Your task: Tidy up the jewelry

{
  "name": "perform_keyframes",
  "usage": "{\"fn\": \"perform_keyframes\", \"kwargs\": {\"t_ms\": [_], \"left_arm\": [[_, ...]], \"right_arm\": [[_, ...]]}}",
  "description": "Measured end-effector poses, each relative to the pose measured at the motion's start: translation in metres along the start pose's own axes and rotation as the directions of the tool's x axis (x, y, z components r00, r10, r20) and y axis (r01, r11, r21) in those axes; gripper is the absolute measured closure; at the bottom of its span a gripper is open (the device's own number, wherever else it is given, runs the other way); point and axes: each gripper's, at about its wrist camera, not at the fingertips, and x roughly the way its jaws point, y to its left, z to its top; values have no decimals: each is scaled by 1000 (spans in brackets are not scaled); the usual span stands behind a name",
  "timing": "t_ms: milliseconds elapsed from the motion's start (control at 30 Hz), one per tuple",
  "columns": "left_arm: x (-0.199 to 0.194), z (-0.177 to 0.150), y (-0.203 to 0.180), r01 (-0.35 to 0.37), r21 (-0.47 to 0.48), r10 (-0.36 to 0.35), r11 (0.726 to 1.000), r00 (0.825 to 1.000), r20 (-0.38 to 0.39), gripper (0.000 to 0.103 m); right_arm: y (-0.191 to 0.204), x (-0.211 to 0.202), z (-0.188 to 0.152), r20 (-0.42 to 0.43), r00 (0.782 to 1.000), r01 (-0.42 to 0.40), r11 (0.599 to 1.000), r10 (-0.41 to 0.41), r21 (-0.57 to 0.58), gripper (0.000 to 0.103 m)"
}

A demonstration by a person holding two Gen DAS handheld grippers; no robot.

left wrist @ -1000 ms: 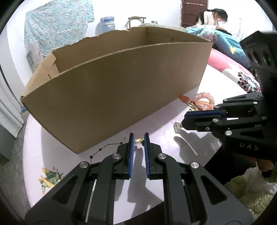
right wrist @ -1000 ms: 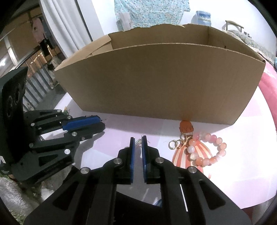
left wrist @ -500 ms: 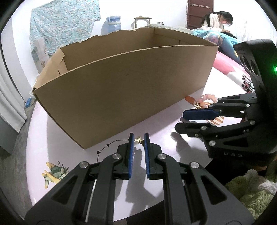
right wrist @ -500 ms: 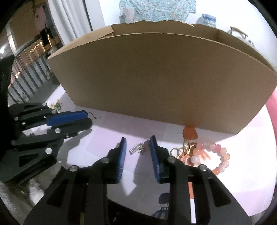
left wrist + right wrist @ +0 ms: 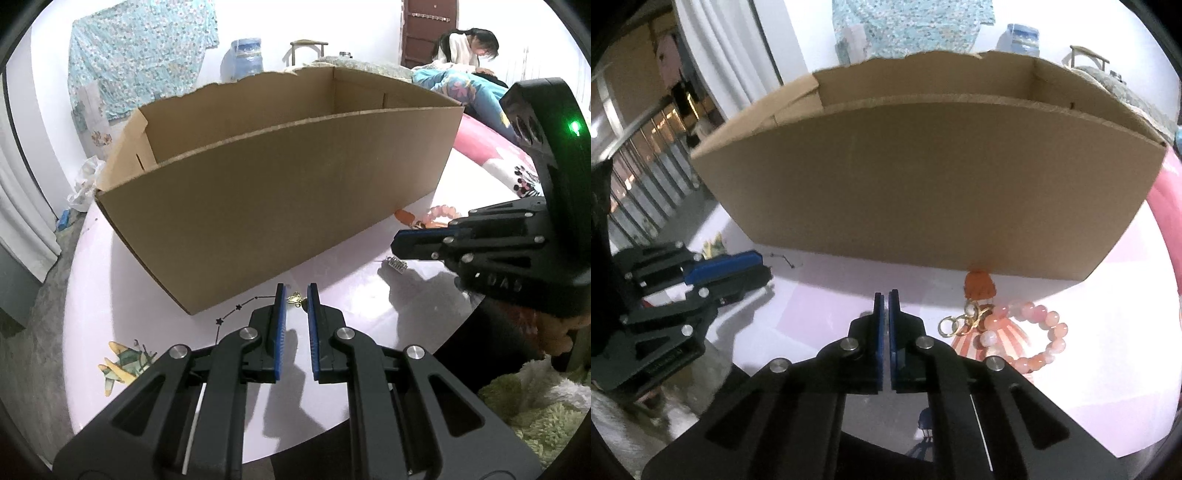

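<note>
My left gripper is low over the pale pink table, shut on a small gold charm. The charm's thin black star chain trails left on the table. My right gripper is shut, its pads nearly touching. A small silver piece sits just under its tips in the left wrist view. The right wrist view hides that piece, so I cannot tell whether it is pinched. A pink bead bracelet with gold rings and an orange charm lies to the right.
A large open cardboard box stands just behind both grippers and fills the middle of the table. A person sits by a bed with a blue blanket at the far right. A fluffy green rug lies below the table's edge.
The right jaws opened around the silver piece half a second ago and have closed together again. The left gripper has kept its place and its hold on the charm.
</note>
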Motion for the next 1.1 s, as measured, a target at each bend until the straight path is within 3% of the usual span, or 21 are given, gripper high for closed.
{"fn": "perform_keyframes", "kwargs": {"t_ms": [367, 500, 533, 633, 900, 1000, 1033, 1100], "left_arm": [[-45, 18, 1, 18, 0, -18, 1000, 995, 102, 93], [-48, 20, 1, 26, 0, -26, 1000, 993, 112, 93], [-46, 20, 0, 25, -2, -25, 1000, 994, 108, 93], [-39, 15, 0, 29, -14, -28, 999, 996, 84, 93], [-26, 4, 0, 31, -51, -28, 998, 999, 45, 93], [-24, 1, 3, 25, -63, -22, 998, 999, 38, 93], [-23, 0, 4, 21, -67, -18, 998, 999, 36, 93], [-23, 0, 7, 16, -72, -13, 997, 999, 35, 93]], "right_arm": [[-8, -52, 14, 109, 993, -52, 998, 50, 19, 100], [-6, -43, 16, 67, 995, -76, 997, 74, 15, 99], [-5, -35, 14, 33, 996, -78, 997, 78, 14, 97], [1, -16, 3, -33, 998, -48, 999, 48, 5, 77], [16, 19, 3, -144, 989, 22, 994, -37, -107, 79], [23, 24, 4, -152, 986, 48, 987, -72, -155, 86], [25, 24, 5, -157, 984, 58, 982, -87, -178, 94], [26, 24, 5, -174, 982, 40, 984, -70, -171, 98]]}}
